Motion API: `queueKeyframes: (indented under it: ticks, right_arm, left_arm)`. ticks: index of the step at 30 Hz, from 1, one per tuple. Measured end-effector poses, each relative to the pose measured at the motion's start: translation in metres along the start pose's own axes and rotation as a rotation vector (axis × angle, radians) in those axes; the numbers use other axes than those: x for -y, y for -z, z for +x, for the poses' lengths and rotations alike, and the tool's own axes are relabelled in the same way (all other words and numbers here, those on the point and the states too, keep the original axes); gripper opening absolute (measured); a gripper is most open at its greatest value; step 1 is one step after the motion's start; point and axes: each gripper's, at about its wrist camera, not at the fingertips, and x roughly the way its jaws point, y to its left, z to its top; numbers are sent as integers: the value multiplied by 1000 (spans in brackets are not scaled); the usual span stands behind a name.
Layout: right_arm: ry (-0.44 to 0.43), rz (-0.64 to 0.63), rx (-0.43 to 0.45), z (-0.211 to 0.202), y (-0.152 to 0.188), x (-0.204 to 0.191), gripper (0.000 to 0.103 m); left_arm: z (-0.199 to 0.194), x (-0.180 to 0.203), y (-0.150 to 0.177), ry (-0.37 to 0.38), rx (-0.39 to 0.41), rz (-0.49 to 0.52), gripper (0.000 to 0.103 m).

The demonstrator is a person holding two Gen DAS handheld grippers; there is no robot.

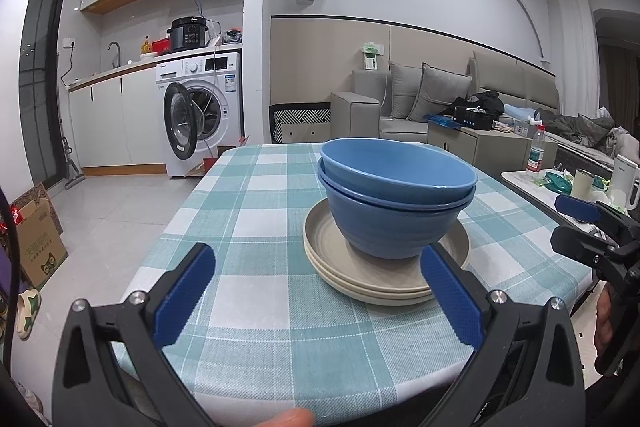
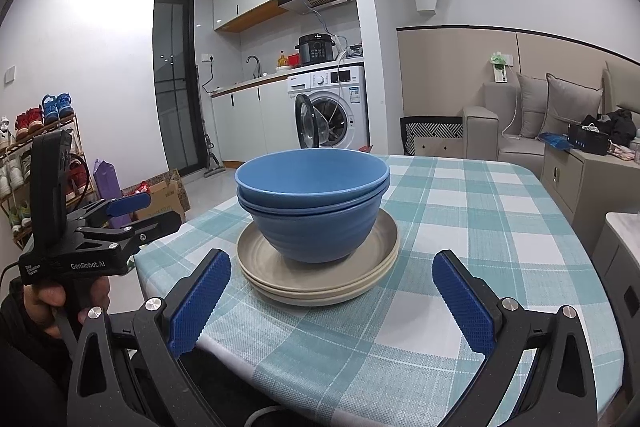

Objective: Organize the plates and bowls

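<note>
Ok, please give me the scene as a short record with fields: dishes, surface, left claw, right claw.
dishes: two blue bowls nested, standing on two stacked beige plates
surface: table with teal checked cloth
left claw: open, empty, near the stack, not touching
right claw: open, empty, facing the stack
task state: dishes in one pile already

Bare tablecloth (image 2: pixel 460 211) around stacked dishes (image 2: pixel 316 227)
</note>
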Motion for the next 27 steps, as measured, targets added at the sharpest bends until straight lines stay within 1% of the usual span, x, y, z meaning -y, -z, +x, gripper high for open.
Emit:
queueKeyframes:
  ticks: [27]
  right_arm:
    - [5,1,5,-8,1,-3,103]
  left_arm:
    - [-1,-1,1,29,-13,2,103]
